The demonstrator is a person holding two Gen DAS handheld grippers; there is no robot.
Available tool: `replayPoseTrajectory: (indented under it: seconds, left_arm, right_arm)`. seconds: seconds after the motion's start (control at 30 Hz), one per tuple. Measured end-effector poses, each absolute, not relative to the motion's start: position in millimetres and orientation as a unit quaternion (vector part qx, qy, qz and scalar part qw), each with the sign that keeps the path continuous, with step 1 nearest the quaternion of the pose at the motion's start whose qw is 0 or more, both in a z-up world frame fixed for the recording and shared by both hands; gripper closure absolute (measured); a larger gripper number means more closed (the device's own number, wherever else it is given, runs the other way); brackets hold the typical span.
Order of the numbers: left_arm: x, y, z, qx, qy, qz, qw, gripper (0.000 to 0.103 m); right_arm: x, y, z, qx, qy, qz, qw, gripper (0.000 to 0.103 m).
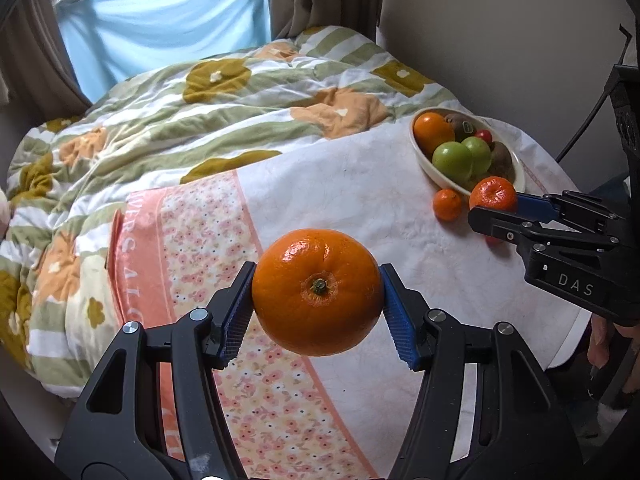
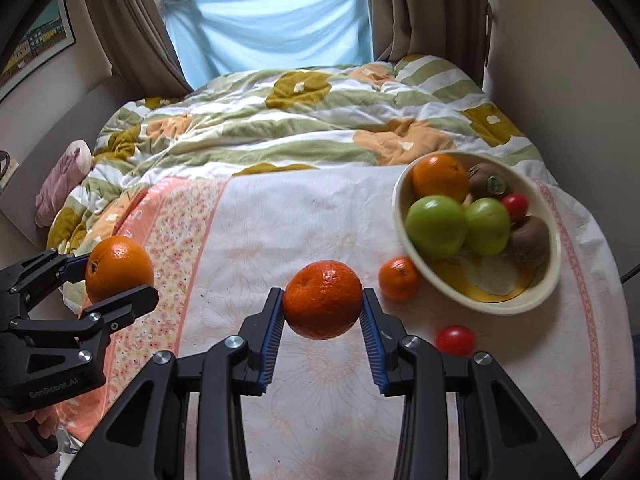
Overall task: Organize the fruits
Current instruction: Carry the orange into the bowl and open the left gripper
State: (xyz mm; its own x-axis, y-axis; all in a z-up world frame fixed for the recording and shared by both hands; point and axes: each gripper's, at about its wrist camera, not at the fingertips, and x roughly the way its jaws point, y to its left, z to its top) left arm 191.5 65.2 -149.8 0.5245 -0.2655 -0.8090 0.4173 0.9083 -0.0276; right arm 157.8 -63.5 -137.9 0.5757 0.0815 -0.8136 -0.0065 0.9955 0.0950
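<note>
My left gripper is shut on a large orange, held above the cloth-covered table; it also shows at the left of the right wrist view. My right gripper is shut on a mandarin, held above the table near the bowl; it shows in the left wrist view too. A cream bowl holds an orange, two green apples, kiwis and a small red fruit. A small mandarin and a red tomato lie on the cloth beside the bowl.
The table wears a white and pink floral cloth. Behind it lies a bed with a green, white and orange quilt. A pink soft toy lies at the bed's left. A wall stands to the right.
</note>
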Motion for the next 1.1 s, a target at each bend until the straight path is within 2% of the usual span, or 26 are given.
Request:
replayPoseTrajectory:
  seconds: [0.3, 0.57, 1.1]
  left_arm:
    - [182.2, 8.9, -111.2, 0.066, 0.427, -0.192, 0.881, 0.039]
    - [178.9, -59.2, -104.7, 0.051, 0.422, -0.193, 0.884, 0.039]
    - [218.3, -165.5, -165.7, 0.041, 0.453, -0.193, 0.869, 0.039]
  right_arm:
    - [136.8, -118.0, -99.1, 0.039, 0.444, 0.037, 0.894, 0.068]
    - [134.0, -188.7, -90.6, 0.033, 0.448, 0.045, 0.892, 0.068]
    - [165.8, -283.8, -121.9, 0.029, 0.468, 0.069, 0.880, 0.068]
